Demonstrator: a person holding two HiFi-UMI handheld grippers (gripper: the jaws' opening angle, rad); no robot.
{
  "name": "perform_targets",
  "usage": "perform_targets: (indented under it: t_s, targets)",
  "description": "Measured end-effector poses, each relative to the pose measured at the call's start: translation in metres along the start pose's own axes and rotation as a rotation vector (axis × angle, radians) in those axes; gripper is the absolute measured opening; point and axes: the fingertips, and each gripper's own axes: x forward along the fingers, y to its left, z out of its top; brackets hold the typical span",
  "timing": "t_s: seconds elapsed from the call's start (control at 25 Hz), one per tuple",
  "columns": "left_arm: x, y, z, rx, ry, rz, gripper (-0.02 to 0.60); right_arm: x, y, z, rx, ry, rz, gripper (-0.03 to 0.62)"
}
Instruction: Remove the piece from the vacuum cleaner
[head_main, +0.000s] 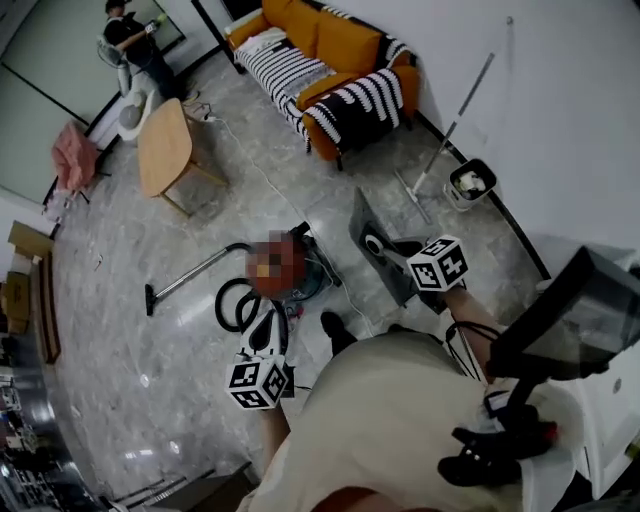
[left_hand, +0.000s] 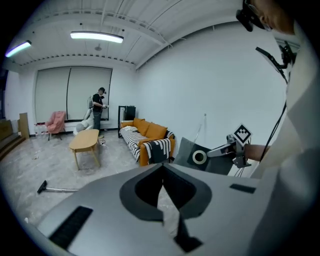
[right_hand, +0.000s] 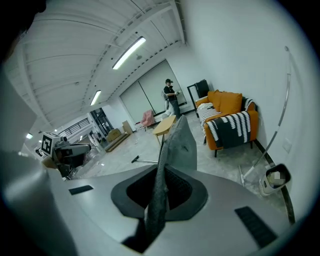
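Piece (head_main: 368, 220) (left_hand: 187, 149) (right_hand: 178, 142) of the vacuum cleaner (head_main: 316, 272), a flat grey panel with a pale ring on one face, is pinched at one edge by the right tongs (head_main: 396, 254) (left_hand: 210, 153) (right_hand: 161, 196). In the right gripper view the jaws are clamped on it and the panel stands edge-on, rising straight out from between them. In the head view the piece is held off the marble floor (head_main: 150, 380), to the right of the vacuum cleaner and apart from it. The vacuum cleaner sits on the floor just ahead of the person, partly covered by a mosaic patch. Its black hose (head_main: 228, 303) curls in a loop at its left, and a long wand (head_main: 195, 272) (left_hand: 65, 190) (right_hand: 144, 161) lies stretched out across the floor. The left tongs (head_main: 263, 322) (left_hand: 162, 192) (right_hand: 82, 147) are pressed together with nothing between them, hanging over the hose side of the vacuum cleaner and apart from the piece. Farther off an orange sofa (head_main: 330, 45) (left_hand: 152, 134) (right_hand: 227, 107) with striped throws stands against the white wall. A mop bucket (head_main: 470, 183) (right_hand: 274, 179) sits by the same wall to the right, and another person (head_main: 135, 40) stands at the far end of the room.
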Motion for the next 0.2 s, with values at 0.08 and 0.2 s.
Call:
perform_targets:
  t_s: [0.08,0.2]
  targets:
    - [-0.005,0.004,-0.004,-0.011,0.006,0.024,-0.008,0.007,0.009,0.005,-0.016,0.003,0.031,0.028]
    - [-0.005,0.007,0.001,-0.003,0.003,0.043,-0.008,0.016,0.020,0.017,-0.041,-0.006,0.074,0.028]
